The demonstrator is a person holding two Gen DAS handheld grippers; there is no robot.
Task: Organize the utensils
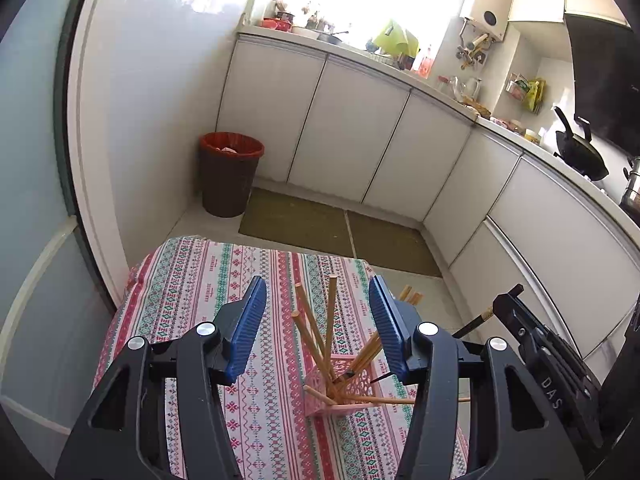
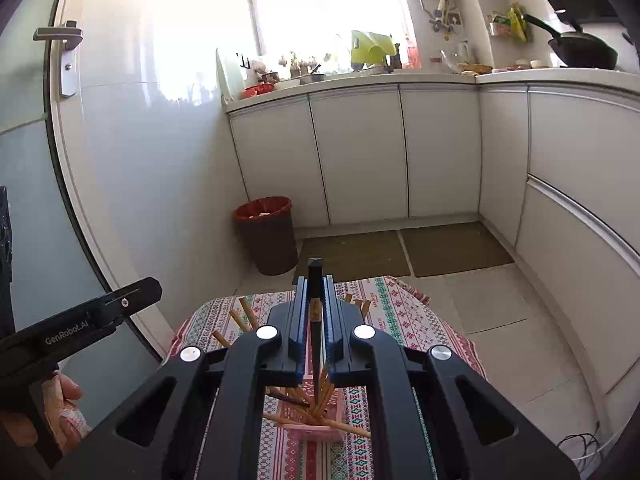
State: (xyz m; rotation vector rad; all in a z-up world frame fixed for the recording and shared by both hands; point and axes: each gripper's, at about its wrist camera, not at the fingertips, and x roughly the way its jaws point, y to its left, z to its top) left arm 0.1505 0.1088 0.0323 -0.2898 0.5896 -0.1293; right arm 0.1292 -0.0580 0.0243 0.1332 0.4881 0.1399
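Over the patterned tablecloth (image 1: 192, 280), your right gripper (image 2: 316, 308) clamps a dark chopstick (image 2: 316, 344) above the pink perforated plastic holder (image 1: 344, 384) of wooden chopsticks (image 1: 330, 316). Lower it tip-first, then release. Left gripper (image 1: 318, 320) is half open, empty.

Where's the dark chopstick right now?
The dark chopstick is clamped upright in the right gripper, centre of the right wrist view, its tip down among the wooden chopsticks in the pink holder.
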